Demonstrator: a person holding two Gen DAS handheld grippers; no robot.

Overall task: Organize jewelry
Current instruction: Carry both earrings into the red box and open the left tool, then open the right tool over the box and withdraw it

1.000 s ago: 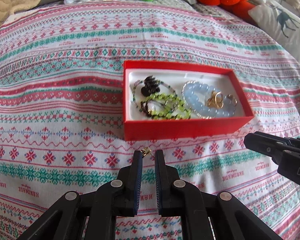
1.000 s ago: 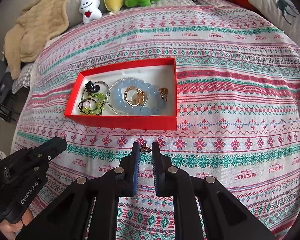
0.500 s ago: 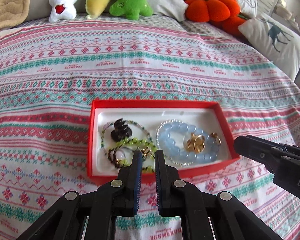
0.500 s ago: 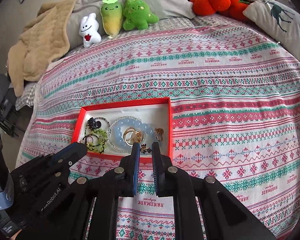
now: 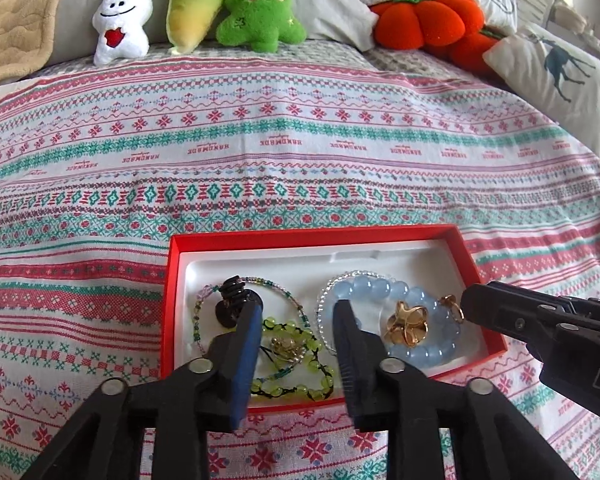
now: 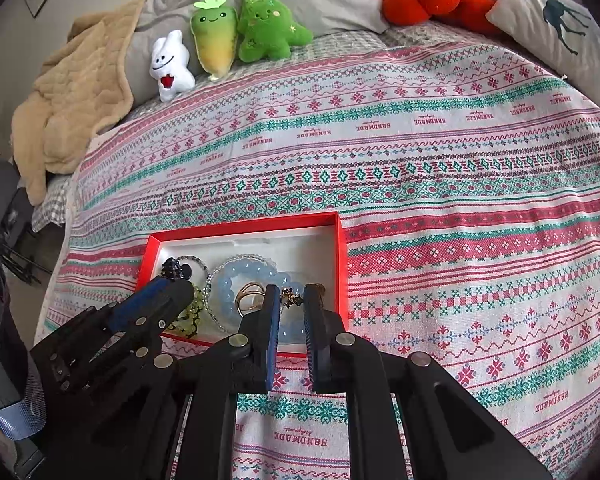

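A red box point(image 5: 312, 236) with a white liner sits on the patterned bedspread. It holds a blue bead bracelet point(image 5: 384, 292), gold rings point(image 5: 406, 322), a green bead bracelet point(image 5: 292, 388) and a black clip point(image 5: 234, 300). My left gripper point(image 5: 297, 307) hangs over the box's left half, its jaws opening with nothing pressed between them. Under the gap a small gold earring point(image 5: 286, 346) lies loose on the green beads. My right gripper point(image 6: 292, 292) is over the right half of the box point(image 6: 244, 226), shut on a small gold and dark earring point(image 6: 292, 299).
Plush toys point(image 5: 204, 4) line the far edge of the bed, with an orange pumpkin cushion point(image 5: 424, 20) and a deer pillow point(image 5: 556, 68) at the right. A beige blanket point(image 6: 72, 104) lies at the far left. The bedspread point(image 5: 260, 152) stretches flat beyond the box.
Both grippers moved forward from the bedspread in front of the box to above it. The left jaws parted and its small gold earring now lies in the box.
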